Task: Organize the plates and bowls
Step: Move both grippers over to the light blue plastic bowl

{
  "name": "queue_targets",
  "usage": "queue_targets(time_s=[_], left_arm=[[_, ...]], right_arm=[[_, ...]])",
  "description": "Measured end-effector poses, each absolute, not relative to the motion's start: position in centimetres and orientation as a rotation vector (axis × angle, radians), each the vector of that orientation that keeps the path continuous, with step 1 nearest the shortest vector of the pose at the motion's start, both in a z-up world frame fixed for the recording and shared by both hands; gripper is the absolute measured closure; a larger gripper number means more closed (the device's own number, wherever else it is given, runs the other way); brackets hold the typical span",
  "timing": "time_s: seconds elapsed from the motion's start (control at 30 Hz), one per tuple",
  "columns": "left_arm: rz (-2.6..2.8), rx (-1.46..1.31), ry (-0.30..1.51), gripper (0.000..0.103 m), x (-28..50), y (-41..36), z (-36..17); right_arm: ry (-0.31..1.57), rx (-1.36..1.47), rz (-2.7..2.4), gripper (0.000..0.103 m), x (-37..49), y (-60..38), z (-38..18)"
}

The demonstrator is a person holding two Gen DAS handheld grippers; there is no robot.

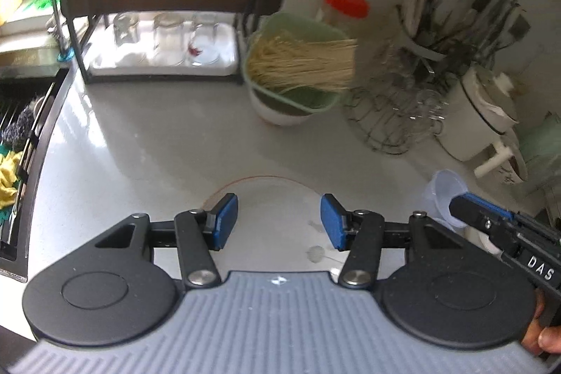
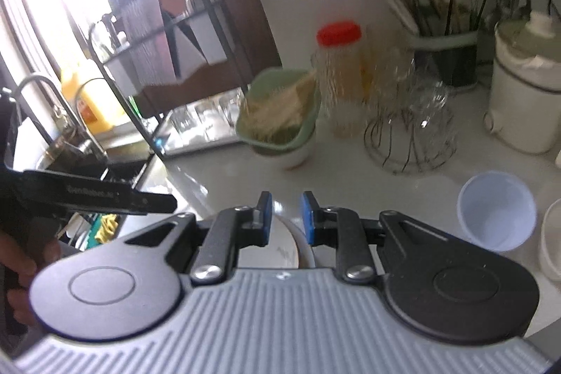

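A white plate (image 1: 270, 198) with a thin red rim lies flat on the pale counter (image 1: 157, 135). My left gripper (image 1: 278, 221) hovers over it, open about half way, and its blue pads touch nothing. In the right wrist view the plate's right edge (image 2: 280, 247) shows below my right gripper (image 2: 284, 216). The right gripper's pads stand a narrow gap apart with nothing pressed between them. The right gripper (image 1: 455, 204) also enters the left wrist view from the right, a hand behind it. The left gripper (image 2: 171, 200) reaches in from the left of the right wrist view.
A green strainer of noodles (image 1: 298, 65) sits on a white bowl (image 1: 280, 114) at the back. Beside it is a wire stand of glasses (image 1: 396, 114), then a white pot (image 1: 480, 114). A translucent cup (image 2: 496, 216) and a white bowl (image 2: 552, 240) stand right. The sink (image 1: 21, 135) and a black rack (image 1: 161, 48) are left.
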State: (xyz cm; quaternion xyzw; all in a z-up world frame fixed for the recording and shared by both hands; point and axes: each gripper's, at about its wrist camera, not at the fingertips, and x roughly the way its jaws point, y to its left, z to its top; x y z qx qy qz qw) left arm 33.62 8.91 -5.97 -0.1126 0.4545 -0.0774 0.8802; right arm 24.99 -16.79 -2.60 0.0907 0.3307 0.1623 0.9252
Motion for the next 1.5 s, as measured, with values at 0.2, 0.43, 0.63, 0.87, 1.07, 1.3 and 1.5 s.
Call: queue_targets(time_s=[0.2,0.43,0.63,0.87,1.07,1.3,1.5], left_arm=[[-0.178,-0.184,0.903,0.045,30.6,5.8,-3.9],[-0.165,-0.204,0.891,0.045,27.3,3.8,-3.6],[-0.165,-0.217,0.900,0.045,25.2,3.1,-4.1],[-0.212,-0.190,0.879,0.045,24.6,2.9,-4.0],[-0.258,-0.171,0.869,0.045,24.2,3.3,-3.8],[-0.326,-0.164,0.881,0.045,24.5,4.3,-4.7],[-0.396,-0.129,0.892,0.044,25.0,4.3,-5.6]], right_arm=[[0.637,0.181,0.310,0.082,22.3,-18.1,-1.2],[0.637,0.162,0.296,0.082,19.4,-19.9,-1.2],[0.633,0.150,0.285,0.082,18.0,-20.9,-1.3],[0.642,0.166,0.261,0.082,16.9,-21.2,-1.6],[0.632,0.181,0.193,0.082,16.2,-21.2,-1.5],[0.636,0.175,0.126,0.082,16.0,-19.3,-1.7],[0.643,0.159,0.056,0.081,15.0,-17.9,-2.5]])
